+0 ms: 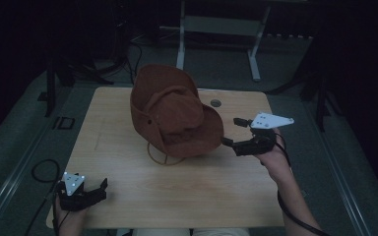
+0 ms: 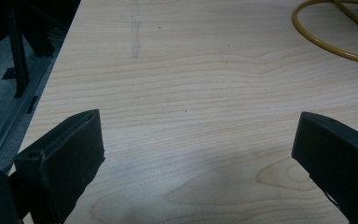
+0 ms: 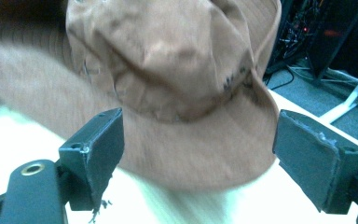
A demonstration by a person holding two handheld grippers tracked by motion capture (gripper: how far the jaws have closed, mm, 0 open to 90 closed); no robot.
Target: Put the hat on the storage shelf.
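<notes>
Right gripper [image 1: 236,132], jaws spread and empty, faces your brown hat [image 1: 174,110] at nine o'clock, positioned for the brim; left gripper [image 1: 96,189] rests released.

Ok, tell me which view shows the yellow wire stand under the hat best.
The left gripper view: the yellow wire stand lies sharp and well lit on the table, though cropped at the corner. In the high view its ring peeks dimly from under the brown hat. In the right gripper view the hat covers it.
</notes>
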